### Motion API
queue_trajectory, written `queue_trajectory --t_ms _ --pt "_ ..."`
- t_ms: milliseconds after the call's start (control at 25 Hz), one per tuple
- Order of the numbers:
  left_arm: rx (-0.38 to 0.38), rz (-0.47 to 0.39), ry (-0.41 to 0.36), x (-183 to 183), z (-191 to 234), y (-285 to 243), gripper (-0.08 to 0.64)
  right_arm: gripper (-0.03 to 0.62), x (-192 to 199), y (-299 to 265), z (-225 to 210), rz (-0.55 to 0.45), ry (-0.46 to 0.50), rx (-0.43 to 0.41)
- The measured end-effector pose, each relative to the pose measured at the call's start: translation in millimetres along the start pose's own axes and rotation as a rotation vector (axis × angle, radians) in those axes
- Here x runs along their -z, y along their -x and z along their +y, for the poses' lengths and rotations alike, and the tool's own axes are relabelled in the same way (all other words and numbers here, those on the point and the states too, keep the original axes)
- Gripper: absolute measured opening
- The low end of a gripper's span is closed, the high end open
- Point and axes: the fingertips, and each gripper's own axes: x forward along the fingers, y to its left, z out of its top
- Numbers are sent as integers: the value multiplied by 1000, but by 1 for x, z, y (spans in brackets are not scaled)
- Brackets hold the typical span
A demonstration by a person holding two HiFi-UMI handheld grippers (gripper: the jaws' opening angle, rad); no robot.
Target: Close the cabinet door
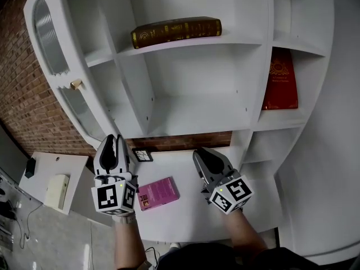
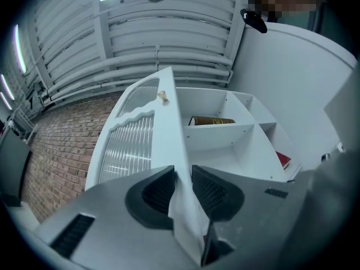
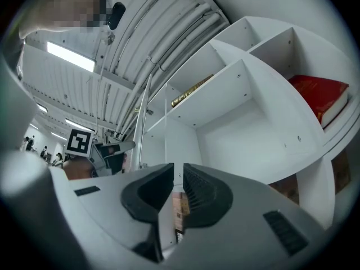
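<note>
The white cabinet door (image 1: 49, 55), with ribbed glass panels and a small knob (image 1: 76, 84), stands swung open at the left of the cabinet (image 1: 247, 55). My left gripper (image 1: 115, 144) is at the door's lower corner. In the left gripper view the door's (image 2: 135, 145) white edge runs between the jaws, and the left gripper (image 2: 183, 187) is shut on it. My right gripper (image 1: 206, 157) hovers below the cabinet's middle shelf, jaws together and holding nothing. In its own view the right gripper (image 3: 178, 187) points up at the shelves.
A brown book (image 1: 175, 31) lies on the upper shelf and a red book (image 1: 280, 80) leans in the right compartment. A pink book (image 1: 158, 193) and a small marker card (image 1: 142, 155) lie on the white table (image 1: 185, 218). A brick wall (image 1: 22, 100) is behind the door.
</note>
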Motion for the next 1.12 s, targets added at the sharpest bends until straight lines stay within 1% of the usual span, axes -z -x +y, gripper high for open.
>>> queue_trajectory --t_ms 480,720,1080,1120 --pt "89 -24 30 12 -7 -29 92 58 1 -4 -11 11 38 92" --pt "122 -40 58 19 -8 -43 84 58 0 -6 -17 19 62 134" --pt "150 -55 99 29 -6 -62 70 58 2 -11 -25 34 86 184" --pt "151 -58 108 30 -4 -63 49 58 2 -11 -26 35 88 189"
